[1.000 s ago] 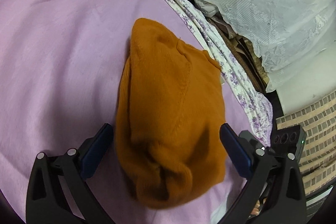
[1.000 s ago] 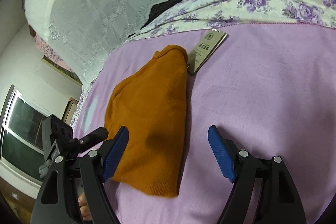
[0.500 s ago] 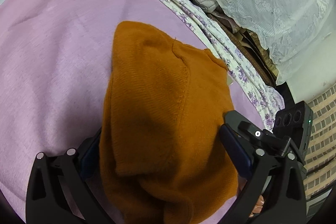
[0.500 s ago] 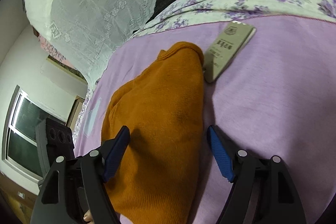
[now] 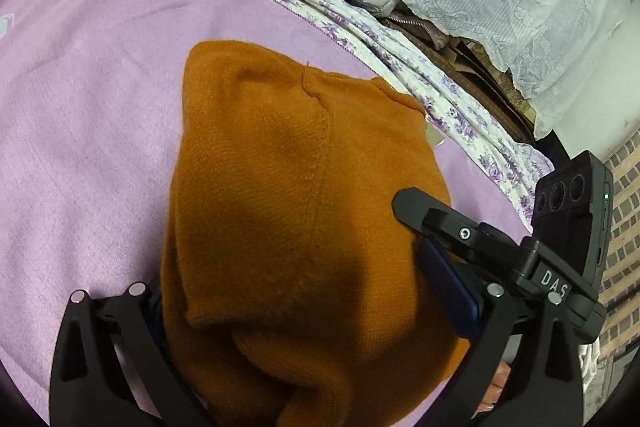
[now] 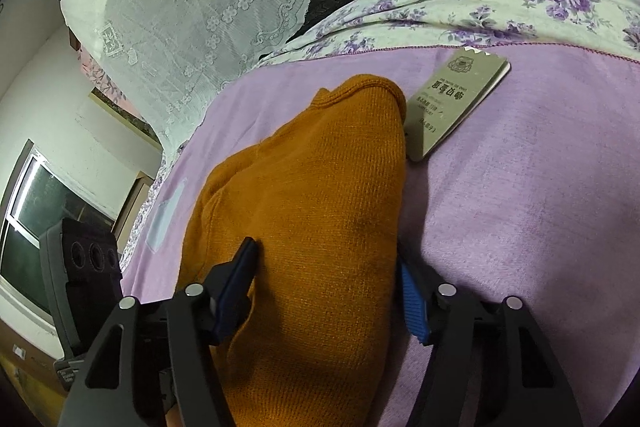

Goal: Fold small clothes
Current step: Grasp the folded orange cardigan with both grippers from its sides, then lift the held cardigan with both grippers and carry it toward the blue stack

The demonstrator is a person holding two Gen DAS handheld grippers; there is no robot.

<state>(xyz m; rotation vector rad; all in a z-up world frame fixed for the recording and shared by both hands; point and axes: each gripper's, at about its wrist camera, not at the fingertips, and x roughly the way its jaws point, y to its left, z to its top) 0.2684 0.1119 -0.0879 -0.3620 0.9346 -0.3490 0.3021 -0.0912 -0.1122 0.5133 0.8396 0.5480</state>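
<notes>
Both claws have moved in on the sweater point(image 5: 296, 211) over the last second: a moment ago it lay ahead of their tips, now it fills the gap of each. The left claw point(image 5: 312, 291) has advanced until knit bulges between its jaws, which stand wide apart, the left pad buried under cloth. The right claw point(image 6: 324, 291) has narrowed: its jaws now press the fabric from both flanks, though still well apart, so I cannot tell whether it truly has a grip. My judgement is that a fold is about to be lifted (the garment is already bundled into a narrow, doubled shape).

The sweater lies on the purple blanket point(image 6: 540, 187) of the bed, running from 6 toward 12 in both views. At 1 o'clock in the right view a card tag point(image 6: 452, 107) touches the collar end; it carries printed characters, too small and inverted to read. On the right claw's body, at 4 o'clock in the left view, the letters "DAS" show.
</notes>
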